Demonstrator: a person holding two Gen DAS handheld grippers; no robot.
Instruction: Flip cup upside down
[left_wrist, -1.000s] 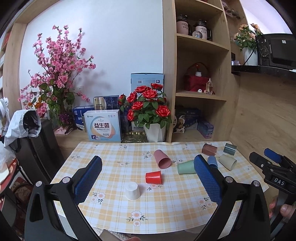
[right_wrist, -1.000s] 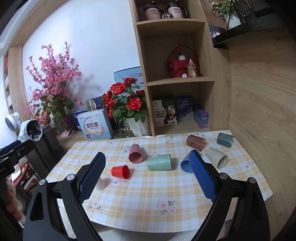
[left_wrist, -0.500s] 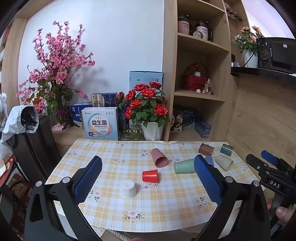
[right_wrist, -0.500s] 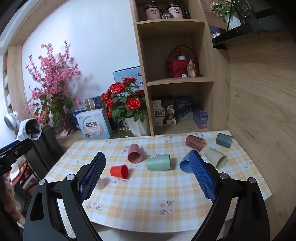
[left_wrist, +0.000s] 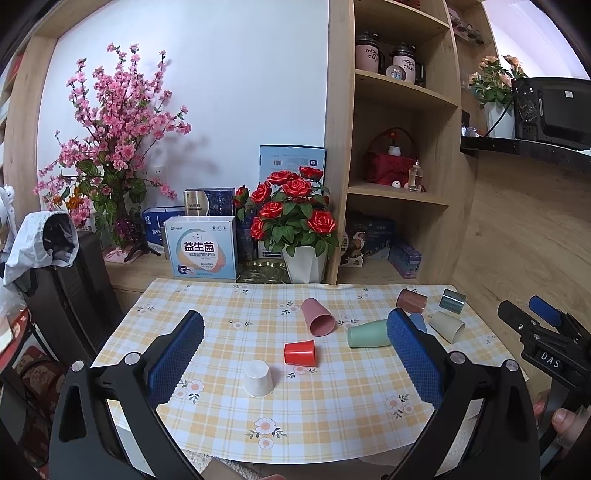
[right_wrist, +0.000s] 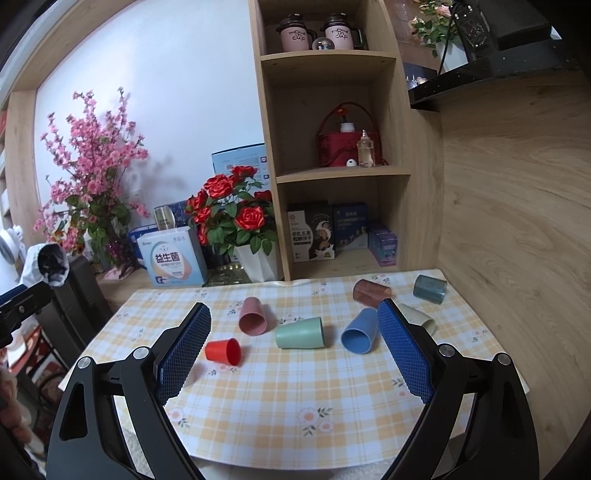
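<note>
Several cups lie on their sides on the checked tablecloth (left_wrist: 332, 413): a red cup (left_wrist: 300, 353) (right_wrist: 223, 351), a pink cup (left_wrist: 317, 316) (right_wrist: 252, 316), a green cup (left_wrist: 367, 334) (right_wrist: 300, 333), a blue cup (right_wrist: 360, 331), a cream cup (left_wrist: 447, 326), a brown cup (left_wrist: 411, 299) (right_wrist: 370, 291) and a grey cup (left_wrist: 452, 301) (right_wrist: 429, 289). A white cup (left_wrist: 258, 378) stands upside down. My left gripper (left_wrist: 293, 356) is open and empty above the near table edge. My right gripper (right_wrist: 293, 347) is open and empty, held back from the cups.
A white pot of red roses (left_wrist: 295, 229), boxes (left_wrist: 201, 247) and a pink blossom plant (left_wrist: 110, 147) stand behind the table. A wooden shelf unit (left_wrist: 399, 147) rises at the back right. A dark chair (left_wrist: 70, 291) stands to the left. The other gripper shows at the right edge (left_wrist: 546, 350).
Both views have shifted slightly; the left gripper has drawn back and up a little from the table. No cup has moved. Both grippers stay open.
</note>
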